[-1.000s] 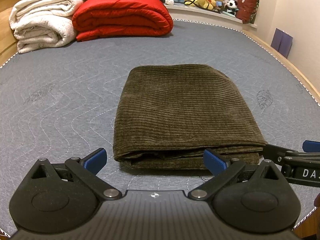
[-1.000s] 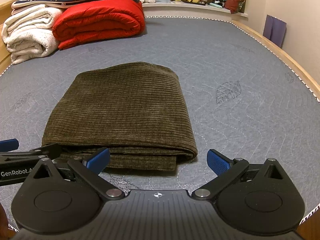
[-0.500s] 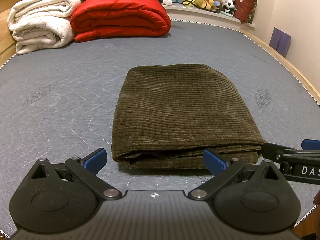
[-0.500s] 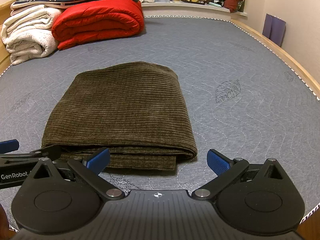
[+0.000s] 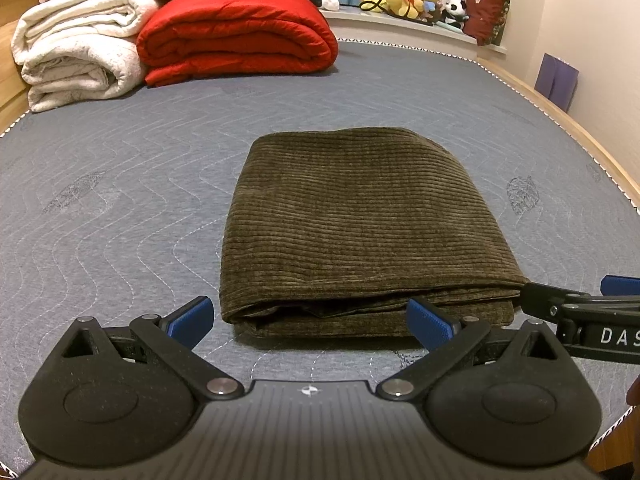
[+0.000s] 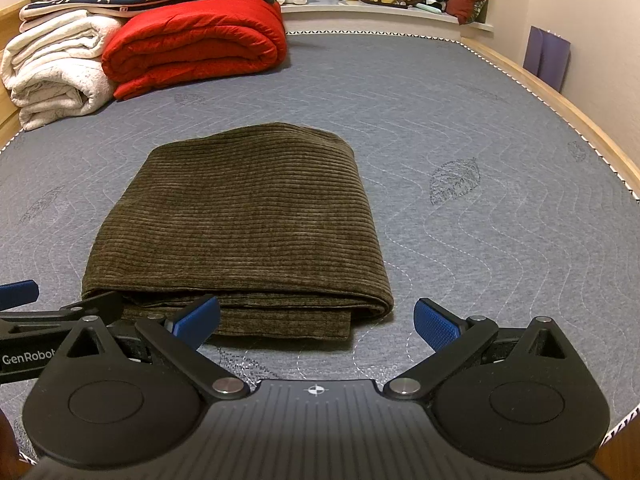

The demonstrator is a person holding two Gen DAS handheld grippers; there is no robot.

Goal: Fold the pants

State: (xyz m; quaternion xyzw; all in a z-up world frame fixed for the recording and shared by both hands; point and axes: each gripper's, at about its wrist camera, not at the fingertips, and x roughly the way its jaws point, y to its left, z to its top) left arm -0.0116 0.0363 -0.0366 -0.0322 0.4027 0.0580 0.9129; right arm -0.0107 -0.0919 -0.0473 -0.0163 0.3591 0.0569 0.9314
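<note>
The pants (image 5: 356, 224) lay folded into a thick olive rectangle in the middle of the bed (image 5: 120, 200), stacked edges facing the cameras. Just short of that near edge, the left gripper (image 5: 310, 320) and the right gripper (image 6: 316, 320) both had fingers spread wide, holding nothing. Red bedding (image 5: 240, 36) sat at 11 o'clock.

Only two bits of text are readable here. The right gripper (image 5: 592, 316), poking in at the right edge of the left wrist view, has white letters "DAS" on its black side, cut off by the frame. The left gripper (image 6: 52, 320), seen from the right wrist, reads "GenRobot", partly covered.
</note>
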